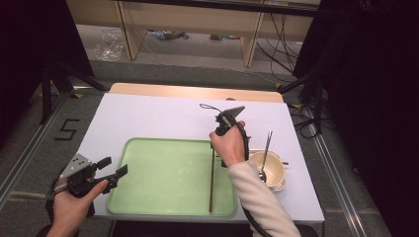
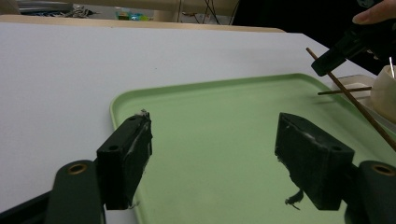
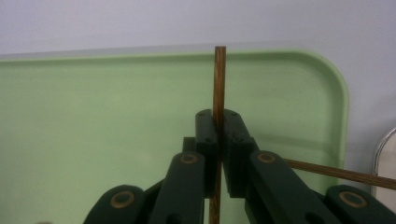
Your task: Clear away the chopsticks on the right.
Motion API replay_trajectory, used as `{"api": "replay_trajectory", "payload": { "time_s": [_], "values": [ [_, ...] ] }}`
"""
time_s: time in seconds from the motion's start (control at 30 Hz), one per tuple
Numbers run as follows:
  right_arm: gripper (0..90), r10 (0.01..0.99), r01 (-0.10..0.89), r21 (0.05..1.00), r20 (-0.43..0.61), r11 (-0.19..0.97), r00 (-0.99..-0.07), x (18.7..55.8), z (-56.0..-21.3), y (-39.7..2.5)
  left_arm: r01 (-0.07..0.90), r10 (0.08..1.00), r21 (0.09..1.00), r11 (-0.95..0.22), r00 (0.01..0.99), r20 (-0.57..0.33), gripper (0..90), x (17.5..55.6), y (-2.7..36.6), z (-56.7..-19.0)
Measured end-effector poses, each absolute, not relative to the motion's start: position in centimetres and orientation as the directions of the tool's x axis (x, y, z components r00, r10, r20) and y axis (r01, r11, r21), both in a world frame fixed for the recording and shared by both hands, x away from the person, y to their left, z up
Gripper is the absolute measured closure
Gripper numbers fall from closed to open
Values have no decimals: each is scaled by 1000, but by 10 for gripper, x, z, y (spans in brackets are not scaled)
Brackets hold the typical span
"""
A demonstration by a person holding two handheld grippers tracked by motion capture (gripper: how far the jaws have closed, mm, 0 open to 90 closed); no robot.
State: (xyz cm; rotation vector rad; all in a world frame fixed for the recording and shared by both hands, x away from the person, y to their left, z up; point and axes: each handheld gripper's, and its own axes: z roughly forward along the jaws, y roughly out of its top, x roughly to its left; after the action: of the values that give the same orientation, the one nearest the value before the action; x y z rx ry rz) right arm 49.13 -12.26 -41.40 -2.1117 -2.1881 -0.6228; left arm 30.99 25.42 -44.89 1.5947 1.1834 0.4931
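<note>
A brown chopstick (image 1: 212, 182) lies lengthwise over the right side of the green tray (image 1: 148, 141). My right gripper (image 1: 215, 146) is shut on its far part, the hand covering most of the jaws. In the right gripper view the chopstick (image 3: 219, 79) sticks up between the closed pads (image 3: 208, 135), over the tray's corner (image 3: 327, 74). My left gripper (image 1: 114, 167) hovers open at the tray's left edge; its pads (image 2: 128, 154) stand wide apart above the tray (image 2: 224, 116) with nothing between them. A second chopstick (image 3: 336, 173) lies to the right, by the bowl.
A cream bowl (image 1: 271, 169) with a metal utensil (image 1: 266, 148) in it stands right of the tray on the white table (image 1: 163, 116). The bowl (image 2: 385, 88) and the second chopstick (image 2: 343, 90) sit past the tray's right rim. Beyond the table are floor, cables and shelving.
</note>
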Motion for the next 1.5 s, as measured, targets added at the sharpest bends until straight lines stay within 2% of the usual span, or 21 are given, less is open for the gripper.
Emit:
{"api": "replay_trajectory", "payload": {
  "time_s": [0.07,0.1,0.13,0.23,0.27,0.33,0.53,0.57,0.63,0.7,0.77,0.8,0.83,0.87,0.93,1.07,1.1,1.13,1.43,1.47,1.5],
  "values": [
    [874,948,974,218,320,-67,-7,491,-413,-119,443,871,896,31,428,-241,269,310,254,-449],
    [875,950,974,214,313,-67,-3,491,-414,-119,443,871,896,30,428,-241,269,310,254,-449],
    [874,953,971,236,300,-29,-45,492,-416,-122,443,871,896,30,428,-241,269,310,254,-449],
    [874,953,966,260,291,4,-82,494,-421,-124,444,872,896,31,427,-241,270,310,254,-449],
    [874,954,970,241,293,-15,-58,493,-420,-123,445,872,895,31,426,-242,269,310,254,-449],
    [874,954,968,252,290,4,-79,494,-422,-124,444,871,895,31,427,-242,269,310,254,-449],
    [874,958,975,222,281,-8,-56,494,-427,-122,448,872,893,42,421,-252,269,310,253,-449],
    [874,958,970,242,274,15,-83,495,-431,-123,449,871,893,38,423,-250,270,310,254,-449],
    [873,958,974,227,278,0,-65,495,-431,-122,449,871,892,41,421,-252,270,310,253,-450],
    [873,956,981,181,292,-72,16,494,-428,-117,450,871,892,41,422,-252,270,310,253,-450],
    [872,958,982,171,286,-79,27,493,-428,-116,445,870,895,33,428,-245,270,310,253,-449],
    [872,961,981,187,276,-61,8,493,-429,-117,446,870,894,34,428,-247,270,310,253,-449],
    [871,963,974,226,262,-5,-55,494,-433,-121,446,870,895,31,428,-244,270,310,253,-449],
    [871,964,972,233,255,6,-68,495,-434,-122,446,870,894,31,428,-244,270,310,253,-449],
    [871,965,981,189,261,-38,-13,495,-431,-119,448,870,894,30,428,-244,270,310,253,-450],
    [871,969,980,197,246,-11,-39,495,-435,-121,450,871,892,36,423,-248,269,310,254,-450],
    [870,967,980,198,255,-27,-25,495,-435,-120,448,871,894,31,426,-243,269,310,254,-449],
    [870,964,985,153,264,-75,32,495,-433,-117,448,871,894,31,426,-244,269,310,254,-449],
    [866,972,985,162,235,-52,12,496,-437,-117,447,870,894,31,428,-245,269,310,253,-449],
    [865,969,986,142,241,-86,50,496,-436,-115,447,869,894,32,429,-246,269,310,253,-449],
    [865,973,986,156,230,-60,23,496,-437,-117,448,870,894,31,429,-245,269,310,254,-449]
  ]
}}
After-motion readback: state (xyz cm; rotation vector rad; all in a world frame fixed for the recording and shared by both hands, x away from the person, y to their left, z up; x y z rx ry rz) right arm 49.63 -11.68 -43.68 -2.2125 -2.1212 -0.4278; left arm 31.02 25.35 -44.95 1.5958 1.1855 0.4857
